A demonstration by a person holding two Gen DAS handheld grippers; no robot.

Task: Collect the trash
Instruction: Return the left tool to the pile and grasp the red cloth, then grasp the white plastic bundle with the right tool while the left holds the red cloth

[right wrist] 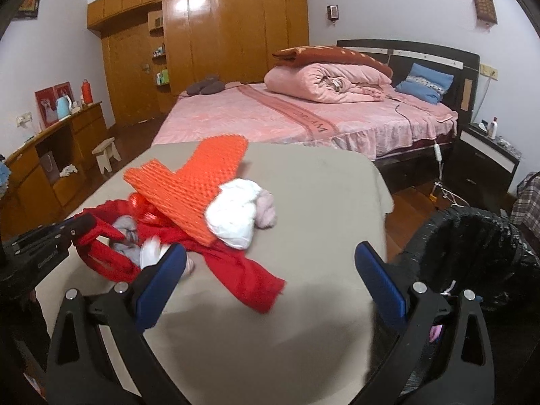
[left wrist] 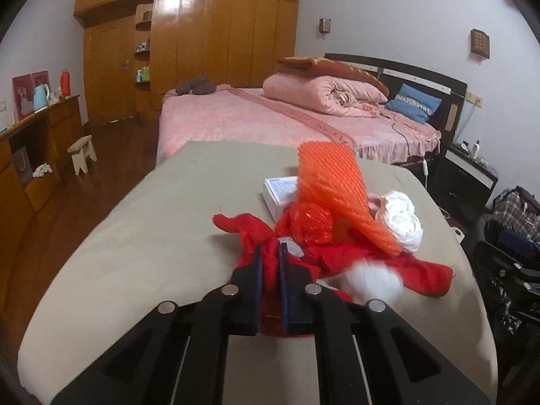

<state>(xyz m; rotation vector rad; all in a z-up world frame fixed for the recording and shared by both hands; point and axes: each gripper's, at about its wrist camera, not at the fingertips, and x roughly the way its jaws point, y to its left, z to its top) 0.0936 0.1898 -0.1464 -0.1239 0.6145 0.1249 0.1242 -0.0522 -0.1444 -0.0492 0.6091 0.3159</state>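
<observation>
A pile lies on the grey-covered table (left wrist: 135,236): a red cloth (left wrist: 256,233), orange foam netting (left wrist: 330,182), crumpled red plastic (left wrist: 307,222), white wadded paper (left wrist: 403,216) and a white box (left wrist: 280,189). My left gripper (left wrist: 270,253) is shut on the red cloth at the pile's near edge; it shows at the left of the right wrist view (right wrist: 79,224). My right gripper (right wrist: 270,256) is open and empty, just in front of the red cloth (right wrist: 243,276), netting (right wrist: 192,185) and white paper (right wrist: 233,216). A black-lined trash bin (right wrist: 472,246) stands right of the table.
A pink bed (left wrist: 263,118) with a rolled quilt stands behind the table. A wooden wardrobe (left wrist: 202,40) fills the back wall. A low cabinet (left wrist: 33,141) and small stool (left wrist: 82,152) are at left. A dark nightstand (right wrist: 486,162) and a plaid bag (left wrist: 513,206) are at right.
</observation>
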